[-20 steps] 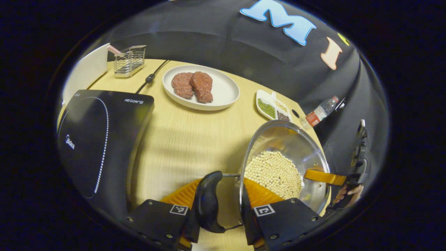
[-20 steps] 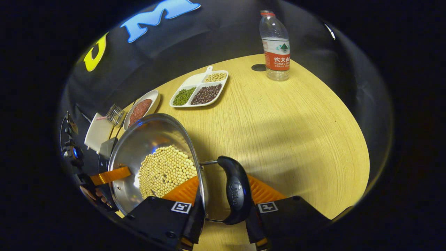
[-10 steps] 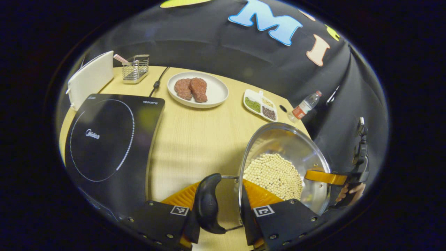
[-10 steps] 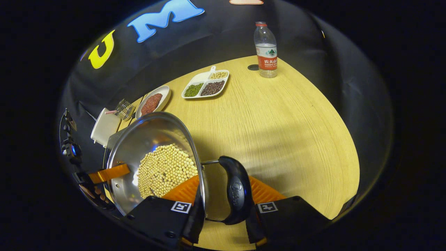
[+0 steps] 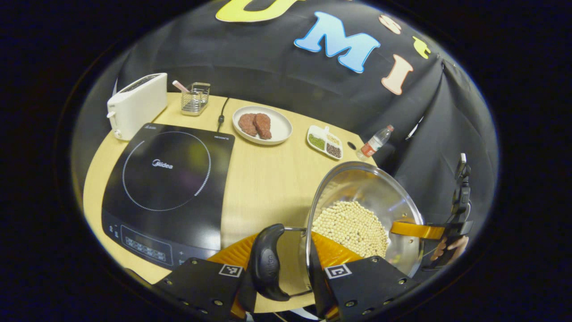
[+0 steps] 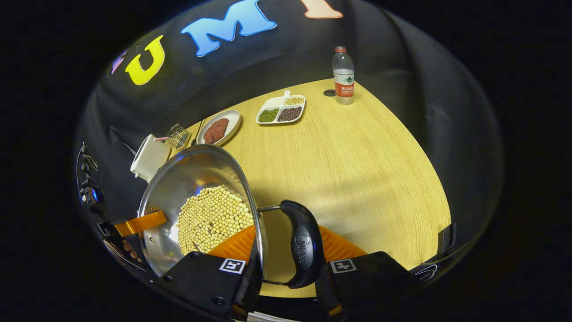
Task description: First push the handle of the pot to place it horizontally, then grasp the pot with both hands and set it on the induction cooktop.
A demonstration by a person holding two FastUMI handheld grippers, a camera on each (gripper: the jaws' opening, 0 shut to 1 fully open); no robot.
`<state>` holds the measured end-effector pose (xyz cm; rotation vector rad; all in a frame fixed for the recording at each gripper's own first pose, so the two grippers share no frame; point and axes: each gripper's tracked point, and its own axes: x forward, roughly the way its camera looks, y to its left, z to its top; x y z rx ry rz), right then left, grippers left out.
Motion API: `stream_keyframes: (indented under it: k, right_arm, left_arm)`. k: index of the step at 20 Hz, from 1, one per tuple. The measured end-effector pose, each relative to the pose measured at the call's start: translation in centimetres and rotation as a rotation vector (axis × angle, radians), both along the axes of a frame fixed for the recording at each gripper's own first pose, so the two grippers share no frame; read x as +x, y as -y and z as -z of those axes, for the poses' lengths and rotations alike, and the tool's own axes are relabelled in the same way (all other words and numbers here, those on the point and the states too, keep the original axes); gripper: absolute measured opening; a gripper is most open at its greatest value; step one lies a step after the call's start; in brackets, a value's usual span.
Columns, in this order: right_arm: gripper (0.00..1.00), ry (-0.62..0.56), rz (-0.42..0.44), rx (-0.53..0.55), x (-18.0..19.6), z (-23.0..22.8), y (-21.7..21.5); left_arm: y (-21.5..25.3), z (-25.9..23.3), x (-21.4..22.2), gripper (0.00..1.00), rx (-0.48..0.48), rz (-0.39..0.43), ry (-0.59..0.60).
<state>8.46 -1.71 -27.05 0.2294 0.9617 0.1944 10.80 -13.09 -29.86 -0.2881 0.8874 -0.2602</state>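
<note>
A steel pot (image 5: pixel 364 197) with soybeans in it hangs above the wooden table, held at both side handles. My left gripper (image 5: pixel 283 250) is shut on the pot's left black handle (image 5: pixel 267 261), one finger outside the handle and one inside the pot wall. In the right gripper view, my right gripper (image 6: pixel 286 246) is shut the same way on the other black handle (image 6: pixel 304 243) of the pot (image 6: pixel 196 192). The black induction cooktop (image 5: pixel 165 179) lies on the table, to the left of the pot and lower. Across the pot, the right gripper's finger (image 5: pixel 418 229) and a hand (image 5: pixel 449 248) show.
A white toaster (image 5: pixel 136 105), a wire rack (image 5: pixel 195 98) and the cooktop's cable stand behind the cooktop. A plate (image 5: pixel 279 132) with two meat patties, a divided dish (image 5: pixel 325 142) of beans and a water bottle (image 5: pixel 374 143) line the table's back edge.
Both grippers have risen with the pot held between them. The table now lies farther below, and the whole cooktop and the toaster have come into the left gripper view.
</note>
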Motion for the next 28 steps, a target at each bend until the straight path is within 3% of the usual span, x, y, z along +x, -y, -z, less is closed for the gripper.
stream_keyframes:
  k: [8, 9, 14, 17, 19, 20, 21, 26, 27, 28]
  right_arm:
    - [0.51, 0.023, -0.026, -0.006, -2.3, -2.8, -5.3]
    - [0.51, 0.022, -0.028, -0.005, -2.4, -2.8, -6.1]
    - [0.51, 0.000, -0.044, 0.004, -2.6, -2.5, -10.8]
    - [0.51, 0.010, -0.063, 0.003, -1.7, -2.8, -13.5]
    - [0.51, 0.018, -0.073, 0.006, -1.1, -3.1, -15.5]
    - [0.51, 0.020, -0.078, 0.009, -0.7, -3.1, -16.5]
    - [0.51, 0.021, -0.083, 0.014, -0.3, -3.2, -17.5]
    - [0.51, 0.023, -0.098, 0.023, 1.3, -3.2, -21.7]
    - [0.51, 0.022, -0.104, 0.023, 1.5, -3.2, -22.4]
    - [0.51, 0.023, -0.107, 0.025, 1.8, -3.2, -23.2]
  left_arm:
    - [-5.6, -2.8, -2.1, 0.48, -0.016, -0.037, 0.018]
    - [-6.5, -2.8, -2.3, 0.55, -0.015, -0.041, 0.020]
    - [-11.3, -2.9, -1.7, 0.51, -0.010, -0.067, 0.024]
    - [-14.1, -2.9, -1.2, 0.55, -0.017, -0.091, 0.020]
    - [-16.2, -3.1, -0.4, 0.51, -0.017, -0.095, 0.023]
    - [-17.1, -3.3, 0.2, 0.55, -0.016, -0.097, 0.026]
    - [-18.1, -3.4, 0.7, 0.51, -0.014, -0.098, 0.029]
    - [-22.2, -3.4, 2.5, 0.55, -0.013, -0.116, 0.037]
    - [-23.1, -3.7, 2.8, 0.51, -0.014, -0.120, 0.037]
    - [-23.8, -3.4, 3.2, 0.55, -0.014, -0.123, 0.037]
